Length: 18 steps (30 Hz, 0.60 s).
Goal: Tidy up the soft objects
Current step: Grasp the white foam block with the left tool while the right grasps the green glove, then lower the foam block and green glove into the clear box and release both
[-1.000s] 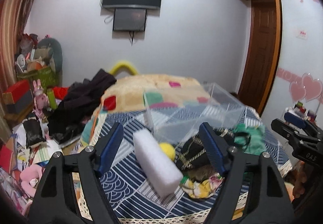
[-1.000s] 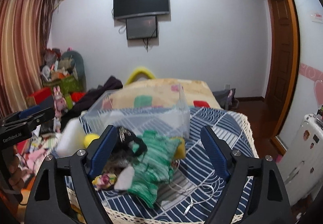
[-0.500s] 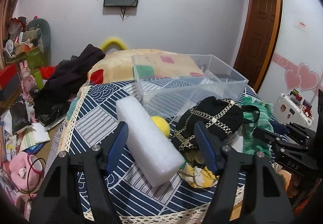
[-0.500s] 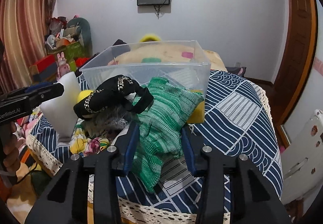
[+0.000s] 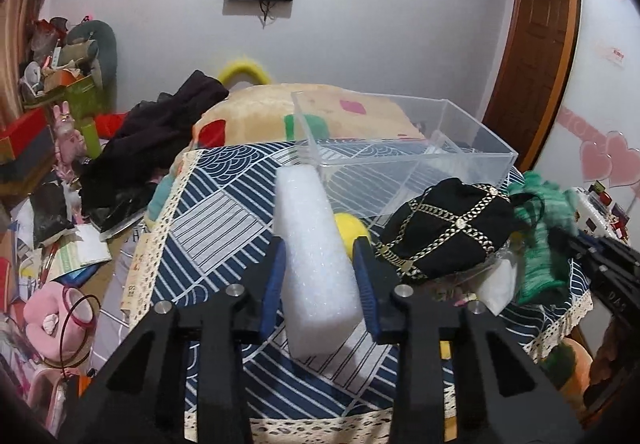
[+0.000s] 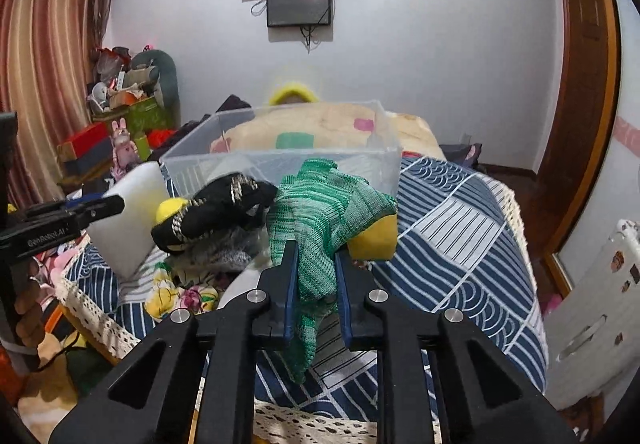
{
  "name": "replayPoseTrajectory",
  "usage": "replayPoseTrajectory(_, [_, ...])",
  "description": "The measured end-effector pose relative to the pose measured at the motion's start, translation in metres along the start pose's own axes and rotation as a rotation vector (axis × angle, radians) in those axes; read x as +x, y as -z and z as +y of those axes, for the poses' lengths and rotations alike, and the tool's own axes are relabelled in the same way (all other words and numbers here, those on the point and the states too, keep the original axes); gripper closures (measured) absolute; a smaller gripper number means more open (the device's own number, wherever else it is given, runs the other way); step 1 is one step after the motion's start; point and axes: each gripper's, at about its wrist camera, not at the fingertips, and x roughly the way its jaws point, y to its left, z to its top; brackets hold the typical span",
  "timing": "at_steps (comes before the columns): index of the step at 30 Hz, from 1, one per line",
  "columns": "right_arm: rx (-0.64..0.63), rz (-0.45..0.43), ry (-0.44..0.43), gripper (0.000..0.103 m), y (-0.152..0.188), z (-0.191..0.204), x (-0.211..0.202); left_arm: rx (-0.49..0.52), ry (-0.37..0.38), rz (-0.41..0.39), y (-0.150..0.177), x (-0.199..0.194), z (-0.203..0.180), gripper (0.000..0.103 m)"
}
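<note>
My left gripper (image 5: 320, 250) is shut on a long white foam block (image 5: 314, 244) lying on the blue patterned table cover (image 5: 224, 220). My right gripper (image 6: 315, 250) is shut on a green knit cloth (image 6: 320, 212). A black cap with gold chains (image 5: 444, 228) sits between them on a heap of soft things, also in the right wrist view (image 6: 216, 210). A yellow ball (image 5: 350, 230) lies beside the foam. A yellow sponge (image 6: 374, 240) lies under the green cloth. A clear plastic box (image 5: 400, 148) stands behind the heap, empty.
A floral cloth (image 6: 180, 294) lies at the table's front edge. A bed with a patchwork blanket (image 5: 256, 116) and dark clothes (image 5: 160, 140) is behind. Clutter and toys (image 5: 52, 172) fill the floor at the left. A wooden door (image 5: 536, 56) is at the right.
Both grippers moved forward and down to the heap and closed. The left one closed on the white foam block, the right one on the green knit cloth.
</note>
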Motion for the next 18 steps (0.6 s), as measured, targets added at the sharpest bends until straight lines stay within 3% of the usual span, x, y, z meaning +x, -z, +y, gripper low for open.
replayPoseTrajectory(11, [0.035, -0.073, 0.028, 0.088, -0.012, -0.013, -0.016, 0.010, -0.006, -0.057, 0.003, -0.030, 0.009, 0.074])
replayPoseTrajectory(18, [0.028, -0.125, 0.027, 0.088, -0.026, -0.012, -0.020, 0.013, -0.022, -0.125, -0.013, -0.051, 0.005, 0.074])
